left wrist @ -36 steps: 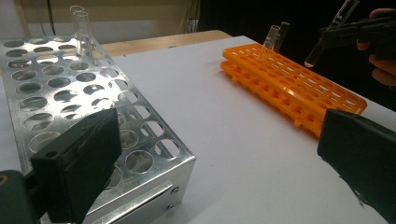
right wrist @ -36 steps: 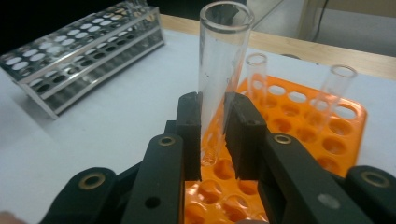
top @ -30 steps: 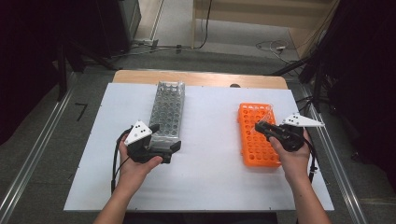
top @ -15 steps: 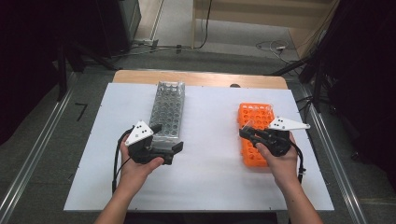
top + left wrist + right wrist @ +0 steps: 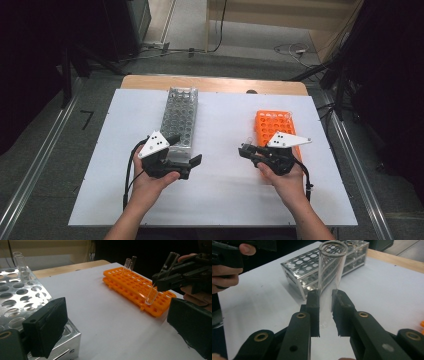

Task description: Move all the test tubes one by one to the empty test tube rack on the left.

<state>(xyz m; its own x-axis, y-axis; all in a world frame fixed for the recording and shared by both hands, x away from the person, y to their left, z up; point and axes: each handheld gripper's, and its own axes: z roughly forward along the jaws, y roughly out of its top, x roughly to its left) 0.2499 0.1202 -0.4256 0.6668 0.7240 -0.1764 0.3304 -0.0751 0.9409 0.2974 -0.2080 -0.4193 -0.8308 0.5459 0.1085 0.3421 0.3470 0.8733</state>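
A clear glass test tube [image 5: 331, 270] stands upright between the pads of my right gripper [image 5: 325, 300], which is shut on its lower part. In the high view the right gripper [image 5: 246, 149] hovers over the white table just left of the orange rack [image 5: 272, 125]. From the left gripper view, the tube [image 5: 162, 275] hangs tilted above that orange rack [image 5: 130, 287], which holds two more tubes [image 5: 130, 263] at its far end. My left gripper [image 5: 185, 151] is open at the near end of the metal rack [image 5: 179, 117], with nothing between its pads [image 5: 45, 327].
The metal rack [image 5: 17, 292] has two glass tubes [image 5: 19, 261] at its far side. The white table top [image 5: 220, 195] has bare room between the two racks. A wooden strip [image 5: 215, 84] runs along its far edge.
My right gripper has carried the tube leftward, from above the orange rack to just past its left side. The left gripper has stayed in place.
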